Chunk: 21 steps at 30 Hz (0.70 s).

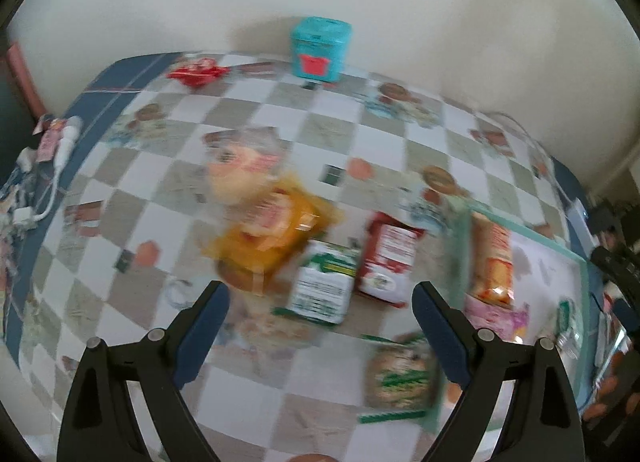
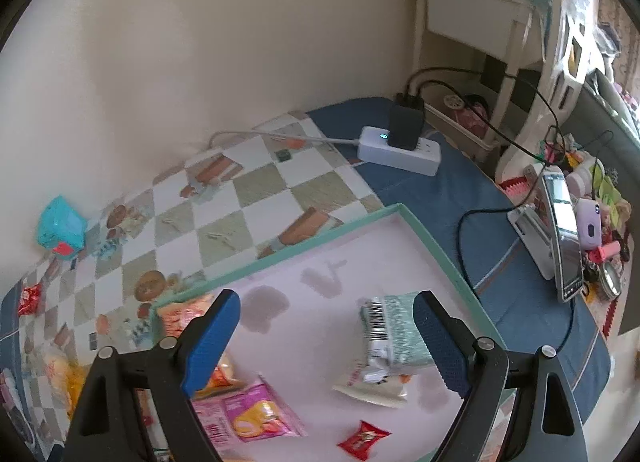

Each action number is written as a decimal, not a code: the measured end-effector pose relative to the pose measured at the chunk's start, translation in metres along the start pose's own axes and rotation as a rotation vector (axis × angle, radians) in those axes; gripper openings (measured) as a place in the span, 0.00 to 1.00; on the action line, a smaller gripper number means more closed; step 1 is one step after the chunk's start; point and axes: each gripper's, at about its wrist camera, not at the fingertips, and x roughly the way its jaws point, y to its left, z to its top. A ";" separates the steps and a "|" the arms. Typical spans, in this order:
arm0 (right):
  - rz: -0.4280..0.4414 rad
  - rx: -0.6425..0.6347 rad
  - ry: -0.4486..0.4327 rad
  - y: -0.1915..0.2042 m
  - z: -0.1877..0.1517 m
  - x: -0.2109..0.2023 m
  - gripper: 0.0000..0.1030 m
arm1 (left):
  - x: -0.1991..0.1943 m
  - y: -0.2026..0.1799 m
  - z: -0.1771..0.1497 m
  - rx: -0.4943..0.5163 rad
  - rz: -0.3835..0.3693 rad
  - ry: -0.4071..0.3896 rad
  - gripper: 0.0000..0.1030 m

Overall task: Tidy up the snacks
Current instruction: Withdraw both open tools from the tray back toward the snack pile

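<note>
Snacks lie loose on the checkered surface (image 1: pixel 280 109) and in the green-rimmed tray (image 2: pixel 432 238). Left gripper (image 1: pixel 320 304) jaws spread wide, empty, above a green-and-white packet (image 1: pixel 324 286); red packet (image 1: pixel 388 258) at two o'clock. Right gripper (image 2: pixel 326 316) jaws wide, empty, over the tray

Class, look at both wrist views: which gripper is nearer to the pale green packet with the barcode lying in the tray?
Right. The right gripper hangs open just above the pale green packet; the left gripper is over the loose snacks on the tablecloth outside the tray.

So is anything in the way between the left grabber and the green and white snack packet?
Nothing visible blocks it. The left gripper, jaws open, hangs above the green and white packet, with only the checkered tablecloth around it. The red packet lies beside it.
</note>
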 end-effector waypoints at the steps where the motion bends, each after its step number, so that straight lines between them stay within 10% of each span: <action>1: 0.008 -0.010 -0.002 0.006 -0.001 -0.002 0.88 | 0.000 0.007 0.002 -0.014 0.011 -0.003 0.90; 21: 0.189 -0.159 0.024 0.119 -0.038 -0.051 0.88 | -0.014 0.134 0.017 -0.275 0.051 -0.049 0.90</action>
